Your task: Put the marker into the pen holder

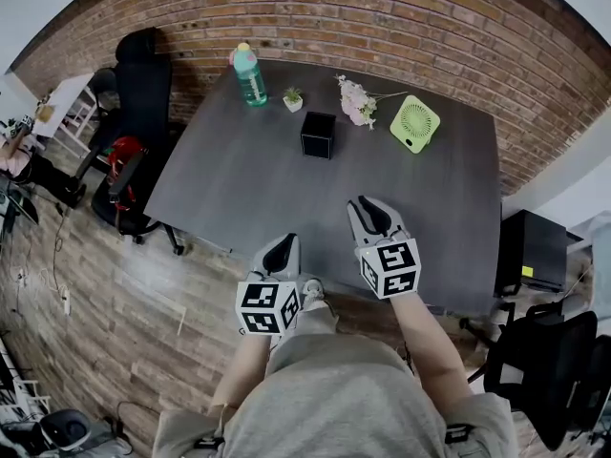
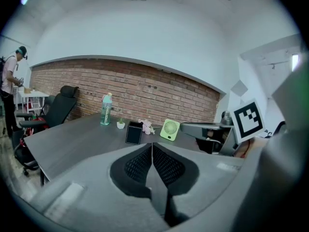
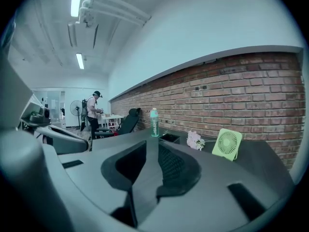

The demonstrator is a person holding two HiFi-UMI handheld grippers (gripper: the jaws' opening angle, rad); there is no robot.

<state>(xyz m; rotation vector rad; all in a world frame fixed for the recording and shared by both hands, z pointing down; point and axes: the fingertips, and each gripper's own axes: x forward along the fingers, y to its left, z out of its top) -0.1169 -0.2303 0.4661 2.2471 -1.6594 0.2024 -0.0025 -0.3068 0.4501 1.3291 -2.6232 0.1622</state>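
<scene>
our left gripper [image 1: 280, 250] hangs off the desk [image 1: 239, 189] edge, well short of the black pen holder [image 1: 317, 134], jaws pressed together, empty; right gripper [image 1: 371, 215] nearer the holder, narrowly parted, empty. no marker shows anywhere. we judge it light, stiff, slick: grip mid-barrel.

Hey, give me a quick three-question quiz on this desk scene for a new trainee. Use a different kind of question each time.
1. Multiple choice: which item stands nearest the pen holder on the table? A) teal bottle B) small potted plant C) office chair
2. True or false: the left gripper is shut on a marker.
3. Fill in: in the head view, the rightmost item on the table is the green ____.

Key: 1 B. 2 False: its jaws are together with nothing between them. 3 fan.
</scene>
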